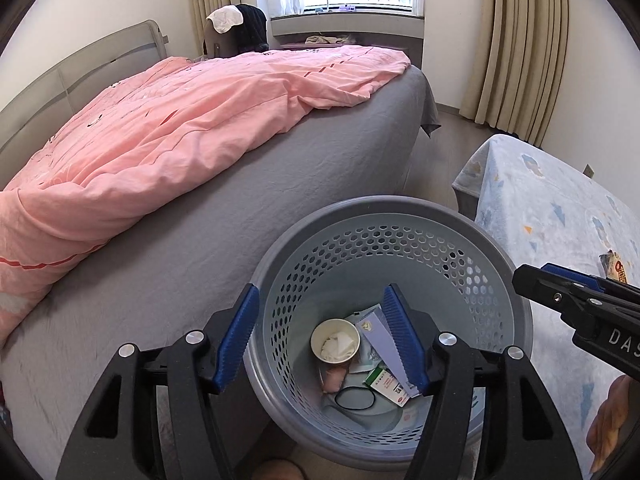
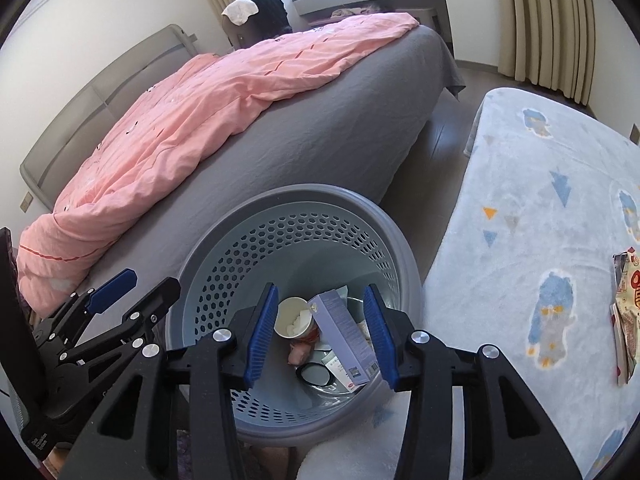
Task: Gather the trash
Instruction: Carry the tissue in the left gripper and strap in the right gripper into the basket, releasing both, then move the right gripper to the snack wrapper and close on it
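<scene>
Both tools, left (image 1: 326, 338) and right (image 2: 322, 334), hang apart and empty over my bin (image 1: 516, 276), while the remaining snack wrapper (image 2: 626, 316) on the blanket-covered worktop (image 2: 540, 168) looks light, crinkly, slippery; I'd pinch its near edge.

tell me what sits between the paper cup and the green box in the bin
A pink crumpled scrap lies between the paper cup and green box, seen in the left wrist view.
</scene>
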### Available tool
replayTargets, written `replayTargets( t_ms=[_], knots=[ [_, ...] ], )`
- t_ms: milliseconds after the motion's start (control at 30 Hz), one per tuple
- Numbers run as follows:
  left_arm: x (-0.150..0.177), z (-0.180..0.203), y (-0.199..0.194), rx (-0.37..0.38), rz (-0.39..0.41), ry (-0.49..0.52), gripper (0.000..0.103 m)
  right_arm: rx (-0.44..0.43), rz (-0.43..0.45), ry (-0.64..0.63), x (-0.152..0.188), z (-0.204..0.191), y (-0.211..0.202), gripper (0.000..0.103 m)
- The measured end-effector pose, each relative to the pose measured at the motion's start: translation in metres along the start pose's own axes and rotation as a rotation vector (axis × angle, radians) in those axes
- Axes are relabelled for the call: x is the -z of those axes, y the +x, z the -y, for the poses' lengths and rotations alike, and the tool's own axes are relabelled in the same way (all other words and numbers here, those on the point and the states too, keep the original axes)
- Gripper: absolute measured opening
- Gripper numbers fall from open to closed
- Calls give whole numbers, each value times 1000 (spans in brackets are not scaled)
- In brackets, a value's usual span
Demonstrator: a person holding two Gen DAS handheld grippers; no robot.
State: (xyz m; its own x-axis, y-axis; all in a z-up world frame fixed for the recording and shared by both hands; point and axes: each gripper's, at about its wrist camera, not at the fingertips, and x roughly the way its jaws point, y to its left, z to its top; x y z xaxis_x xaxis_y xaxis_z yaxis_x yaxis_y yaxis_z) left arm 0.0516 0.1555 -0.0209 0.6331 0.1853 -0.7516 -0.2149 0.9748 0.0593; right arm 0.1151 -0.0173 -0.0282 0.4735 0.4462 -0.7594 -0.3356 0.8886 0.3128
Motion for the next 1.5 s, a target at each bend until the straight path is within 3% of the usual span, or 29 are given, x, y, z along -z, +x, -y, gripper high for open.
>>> replayTargets(
  t_ms=[600, 1233, 1500],
  knots=[
    [2, 25, -10, 7, 30, 42, 69, 62, 48, 42, 11, 44, -36, 51],
    [19, 125, -23, 145, 4, 144, 70, 299, 132, 211, 32, 176, -95, 53],
    [22, 160, -22, 188, -15, 175, 70, 355, 69, 241, 35, 215, -78, 53]
  ],
)
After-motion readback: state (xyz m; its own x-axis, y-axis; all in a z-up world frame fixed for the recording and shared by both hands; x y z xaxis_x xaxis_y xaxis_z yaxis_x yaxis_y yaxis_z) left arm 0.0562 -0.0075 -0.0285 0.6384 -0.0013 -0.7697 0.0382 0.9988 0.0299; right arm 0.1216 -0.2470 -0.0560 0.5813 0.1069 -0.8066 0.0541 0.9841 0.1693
